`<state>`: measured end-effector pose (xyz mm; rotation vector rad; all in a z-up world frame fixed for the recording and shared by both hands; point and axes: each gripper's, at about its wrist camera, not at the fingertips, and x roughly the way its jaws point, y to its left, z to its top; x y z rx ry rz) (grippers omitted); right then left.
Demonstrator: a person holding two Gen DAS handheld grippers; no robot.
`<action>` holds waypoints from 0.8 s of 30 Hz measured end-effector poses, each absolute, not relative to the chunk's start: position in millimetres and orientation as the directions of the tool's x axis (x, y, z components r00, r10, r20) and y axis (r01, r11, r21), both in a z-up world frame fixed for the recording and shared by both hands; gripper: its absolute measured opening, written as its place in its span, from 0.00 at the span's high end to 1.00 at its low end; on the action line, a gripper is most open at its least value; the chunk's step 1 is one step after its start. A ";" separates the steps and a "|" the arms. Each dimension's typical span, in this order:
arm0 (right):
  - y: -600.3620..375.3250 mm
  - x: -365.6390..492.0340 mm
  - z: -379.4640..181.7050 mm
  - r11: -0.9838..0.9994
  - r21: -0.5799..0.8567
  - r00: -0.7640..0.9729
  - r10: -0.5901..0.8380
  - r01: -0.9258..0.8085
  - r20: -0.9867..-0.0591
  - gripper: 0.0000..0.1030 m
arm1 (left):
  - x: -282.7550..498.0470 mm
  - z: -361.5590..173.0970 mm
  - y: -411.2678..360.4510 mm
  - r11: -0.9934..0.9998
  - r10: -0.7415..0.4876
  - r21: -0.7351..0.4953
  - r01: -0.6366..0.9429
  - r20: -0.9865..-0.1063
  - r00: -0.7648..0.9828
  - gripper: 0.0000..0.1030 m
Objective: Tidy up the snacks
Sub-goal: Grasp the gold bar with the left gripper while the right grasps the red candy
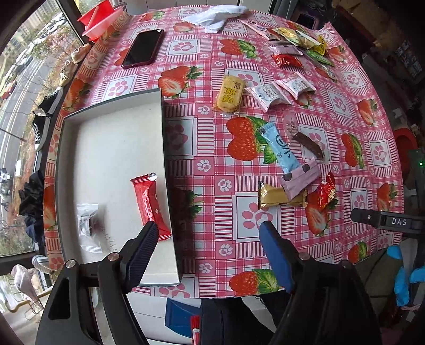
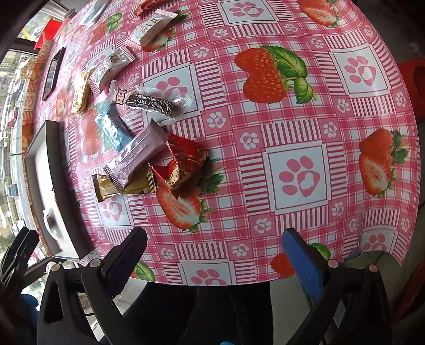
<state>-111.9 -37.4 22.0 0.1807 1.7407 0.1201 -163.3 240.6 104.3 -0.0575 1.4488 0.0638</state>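
A white tray with a dark rim (image 1: 114, 148) sits at the table's left. In it lie a red snack packet (image 1: 150, 207) and a clear packet (image 1: 87, 223). My left gripper (image 1: 209, 238) hangs open over the tray's right wall, its black finger above the red packet and nothing between the fingers. To the right lies a loose cluster of a gold packet (image 1: 279, 197), a mauve packet (image 1: 300, 177), a blue stick (image 1: 281, 148) and a red foil packet (image 1: 325, 191). My right gripper (image 2: 215, 246) is open and empty, near the front edge and short of the red foil packet (image 2: 183, 162).
Farther back lie a brown bar in clear wrap (image 1: 308, 144), a yellow cracker pack (image 1: 229, 94), white packets (image 1: 268, 96) and a pile of several snacks (image 1: 297, 42). A phone (image 1: 143, 49), a white cloth (image 1: 215, 16) and a red container (image 1: 101, 20) sit at the far edge.
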 end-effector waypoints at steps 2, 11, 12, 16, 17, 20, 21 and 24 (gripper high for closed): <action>-52.4 -103.0 14.5 0.985 0.166 -0.201 0.172 0.047 -0.965 0.01 | -161.7 100.8 231.5 0.993 0.003 -0.009 -0.115 -0.995 0.103 0.21; -79.6 -82.5 -7.0 0.986 0.164 -0.261 0.154 -0.019 -0.953 0.01 | -135.7 62.5 195.8 0.993 -0.032 -0.032 -0.112 -0.999 -0.001 0.21; -80.6 -81.1 -10.9 0.986 0.165 -0.271 0.155 -0.015 -0.950 0.01 | -131.0 57.3 189.7 0.997 -0.005 -0.005 -0.071 -1.000 0.004 0.21; -81.1 -90.4 -16.3 0.982 0.187 -0.322 0.166 -0.037 -0.932 0.01 | -122.2 38.6 158.0 0.967 0.138 0.150 0.208 -0.988 0.069 0.21; -81.9 -90.2 -17.1 0.981 0.188 -0.324 0.162 -0.051 -0.932 0.01 | -121.0 34.8 152.2 0.956 0.125 0.143 0.256 -0.989 0.085 0.21; -89.7 -86.3 -22.7 0.983 0.181 -0.320 0.163 -0.025 -0.933 0.01 | -117.2 20.4 133.6 0.921 0.094 0.128 0.368 -0.989 0.111 0.21; -94.4 -82.5 -25.1 0.983 0.182 -0.324 0.173 0.004 -0.930 0.01 | -116.7 14.2 127.2 0.911 0.091 0.125 0.394 -0.991 0.102 0.21; -96.6 -66.8 -30.7 0.977 0.203 -0.337 0.211 0.059 -0.917 0.01 | -120.0 3.8 118.1 0.911 0.027 0.043 0.411 -0.999 0.042 0.19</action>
